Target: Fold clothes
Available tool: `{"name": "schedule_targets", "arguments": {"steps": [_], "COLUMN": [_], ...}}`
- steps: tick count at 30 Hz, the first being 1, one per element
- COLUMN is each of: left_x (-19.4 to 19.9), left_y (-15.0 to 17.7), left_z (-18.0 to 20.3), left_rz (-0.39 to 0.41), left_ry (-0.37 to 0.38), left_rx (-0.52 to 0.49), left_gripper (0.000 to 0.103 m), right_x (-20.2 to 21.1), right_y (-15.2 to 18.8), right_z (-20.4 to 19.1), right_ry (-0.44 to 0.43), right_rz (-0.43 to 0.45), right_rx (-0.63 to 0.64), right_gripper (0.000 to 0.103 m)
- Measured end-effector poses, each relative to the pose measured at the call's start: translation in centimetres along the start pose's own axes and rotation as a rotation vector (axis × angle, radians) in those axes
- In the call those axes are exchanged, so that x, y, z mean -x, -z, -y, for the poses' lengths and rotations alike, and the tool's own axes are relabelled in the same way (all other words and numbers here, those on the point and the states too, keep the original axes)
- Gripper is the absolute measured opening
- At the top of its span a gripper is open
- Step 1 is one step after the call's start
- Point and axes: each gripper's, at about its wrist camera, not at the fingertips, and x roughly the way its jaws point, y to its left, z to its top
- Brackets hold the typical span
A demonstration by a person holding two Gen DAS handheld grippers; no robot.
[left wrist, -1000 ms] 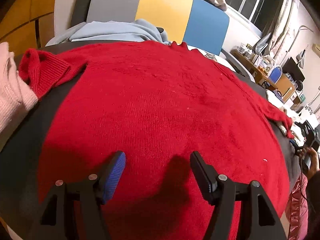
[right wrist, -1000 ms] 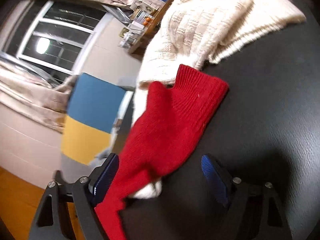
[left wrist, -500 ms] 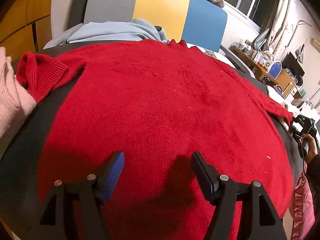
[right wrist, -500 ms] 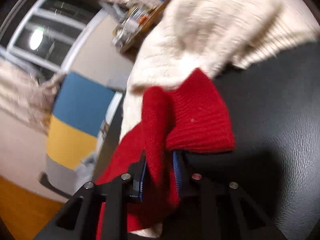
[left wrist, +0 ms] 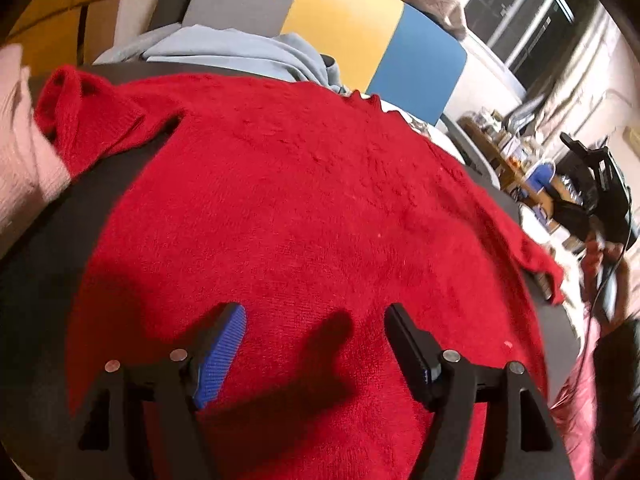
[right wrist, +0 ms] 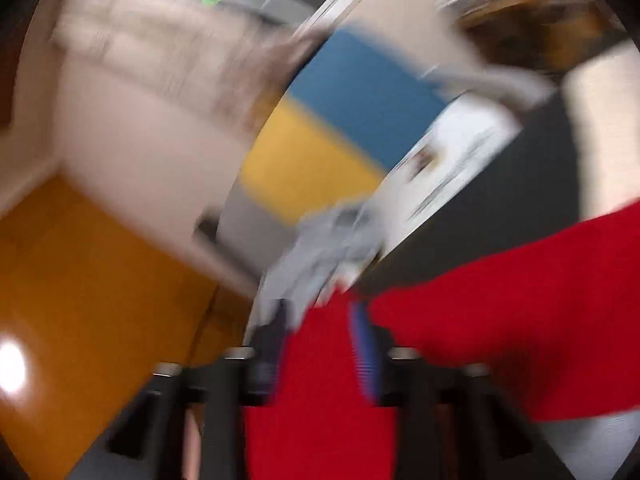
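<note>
Red knit covers most of the left wrist view: a red sweater (left wrist: 304, 216) lies spread flat on a dark counter (left wrist: 44, 248), its fuzzy surface showing fine ribs and small pills. One sleeve (left wrist: 88, 120) is bunched up at the far left beside a pink knitted garment (left wrist: 20, 148), and the other sleeve (left wrist: 516, 232) runs off to the right edge of the counter. A pale blue garment (left wrist: 240, 52) is heaped just behind the sweater's neckline, in front of a panel (left wrist: 344, 28) of grey, yellow and blue blocks.

The left gripper (left wrist: 314, 326) hovers over the sweater's lower part with its jaws wide apart and nothing between them; one finger carries a ribbed blue pad (left wrist: 220, 360).

The right wrist view is heavily blurred. The right gripper (right wrist: 320, 336) has its jaws drawn close together with red knit (right wrist: 320, 380) pinched between them, and the sleeve cloth trails away to the right. Behind it the same coloured panel (right wrist: 332, 128), a glossy orange-brown wooden surface (right wrist: 80, 300) and the pale blue garment (right wrist: 320, 248) smear across the frame.
</note>
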Motion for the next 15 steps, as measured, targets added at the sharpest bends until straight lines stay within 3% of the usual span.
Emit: {"name": "schedule_targets", "arguments": {"steps": [2, 4, 6, 11, 15], "left_x": [0.5, 0.7, 0.6, 0.2, -0.1], "left_y": [-0.1, 0.1, 0.3, 0.4, 0.4], "left_z": [-0.5, -1.1, -1.7, -2.0, -1.6], "left_rz": [0.008, 0.013, 0.012, 0.017, 0.019], "left_ry": [-0.006, -0.014, -0.007, -0.006, -0.028], "left_rx": [0.001, -0.001, 0.004, 0.0, -0.01], "left_gripper": [0.073, 0.073, 0.073, 0.073, 0.076], "right_x": [-2.8, -4.0, -2.7, 7.6, 16.8], "right_y": [2.8, 5.5, 7.8, 8.3, 8.1], "right_z": [-2.0, -2.3, -0.7, 7.5, 13.5], "right_ry": [-0.079, -0.096, -0.091, -0.008, 0.175], "right_rz": [-0.059, -0.095, -0.071, 0.145, 0.351], "right_rx": [0.031, 0.003, -0.059, -0.303, -0.449], "right_gripper": [0.082, 0.082, 0.082, 0.088, 0.101]}}
